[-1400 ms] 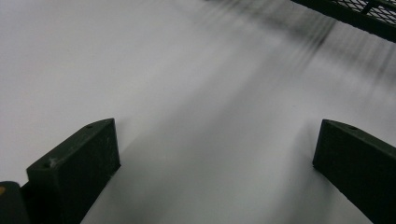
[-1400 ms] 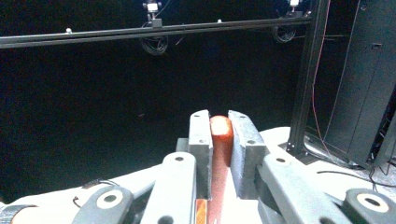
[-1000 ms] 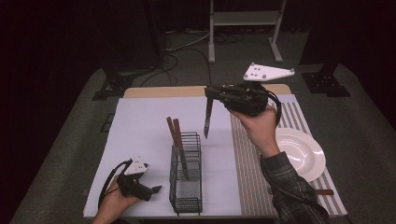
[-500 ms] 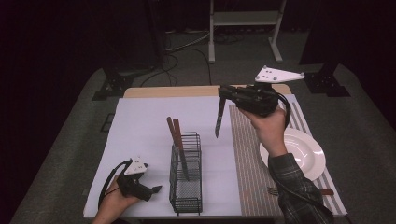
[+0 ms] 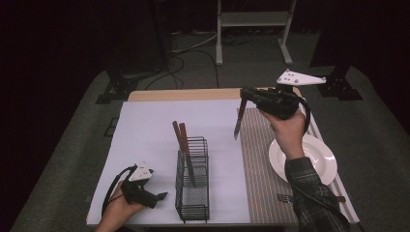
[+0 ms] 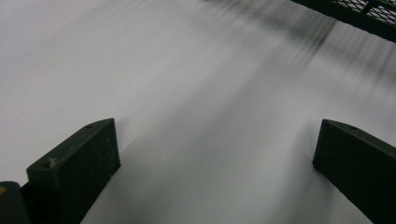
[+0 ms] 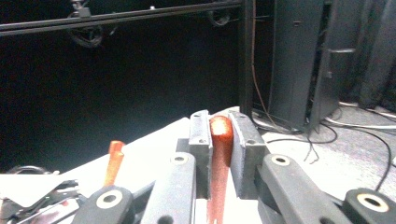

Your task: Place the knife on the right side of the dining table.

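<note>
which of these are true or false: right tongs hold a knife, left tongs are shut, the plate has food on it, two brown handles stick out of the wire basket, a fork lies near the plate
1. The right tongs hold a knife. True; it hangs blade down above the table.
2. The left tongs are shut. False; they are open, resting on the white mat.
3. The plate has food on it. False; it is bare.
4. Two brown handles stick out of the wire basket. True.
5. A fork lies near the plate. True; it lies on the striped mat.
</note>
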{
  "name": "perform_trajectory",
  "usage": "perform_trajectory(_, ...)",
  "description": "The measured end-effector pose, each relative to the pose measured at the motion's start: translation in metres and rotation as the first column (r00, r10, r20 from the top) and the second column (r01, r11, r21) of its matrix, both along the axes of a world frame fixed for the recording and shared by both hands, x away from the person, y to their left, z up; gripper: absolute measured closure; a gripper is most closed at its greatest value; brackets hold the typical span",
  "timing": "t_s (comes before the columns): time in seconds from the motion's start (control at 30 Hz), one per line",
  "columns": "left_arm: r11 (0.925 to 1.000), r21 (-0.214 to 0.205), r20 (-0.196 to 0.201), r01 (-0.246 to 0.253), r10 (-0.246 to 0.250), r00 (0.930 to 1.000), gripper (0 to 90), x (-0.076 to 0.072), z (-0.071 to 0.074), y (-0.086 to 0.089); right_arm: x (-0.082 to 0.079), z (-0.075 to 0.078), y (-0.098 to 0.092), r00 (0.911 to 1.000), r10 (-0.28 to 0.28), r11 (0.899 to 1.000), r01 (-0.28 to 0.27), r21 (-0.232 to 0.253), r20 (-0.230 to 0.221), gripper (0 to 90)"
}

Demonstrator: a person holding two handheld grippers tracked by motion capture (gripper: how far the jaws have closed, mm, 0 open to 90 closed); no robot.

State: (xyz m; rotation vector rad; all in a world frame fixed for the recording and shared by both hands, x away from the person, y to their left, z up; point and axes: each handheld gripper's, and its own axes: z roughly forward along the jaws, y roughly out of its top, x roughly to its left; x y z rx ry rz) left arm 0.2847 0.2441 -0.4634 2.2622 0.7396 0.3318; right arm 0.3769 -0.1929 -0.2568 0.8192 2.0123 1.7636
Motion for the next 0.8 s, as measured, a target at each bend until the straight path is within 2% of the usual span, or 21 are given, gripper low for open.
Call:
perform_trajectory(0.2, 1.0, 0.0, 0.0, 0.0, 0.0, 1.0, 0.0, 0.0, 0.0, 0.0, 0.009, -0.011, -0.012, 0.9984, -0.056, 0.998, 0.056, -0.003, -0.007, 80.0)
perform_trajectory(0.4, 1.0, -0.002, 0.001, -0.001, 0.001, 1.0, 0.0, 0.0, 0.0, 0.0, 0.021, -0.027, -0.027, 0.9926, -0.118, 0.993, 0.118, 0.007, -0.031, 80.0)
perform_trajectory(0.5, 1.0, -0.001, 0.001, -0.001, 0.001, 1.0, 0.0, 0.0, 0.0, 0.0, 0.029, -0.037, -0.038, 0.9863, -0.16, 0.987, 0.16, 0.01, -0.042, 79.9)
perform_trajectory(0.63, 1.0, -0.002, 0.002, -0.001, 0.001, 1.0, 0.0, 0.0, 0.0, 0.0, 0.033, -0.044, -0.045, 0.981, -0.187, 0.982, 0.188, 0.015, -0.051, 79.9)
perform_trajectory(0.8, 1.0, 0.002, 0.002, 0.001, -0.001, 1.0, 0.0, 0.0, 0.0, 0.0, 0.042, -0.054, -0.056, 0.9698, -0.235, 0.972, 0.235, 0.006, -0.067, 80.0)
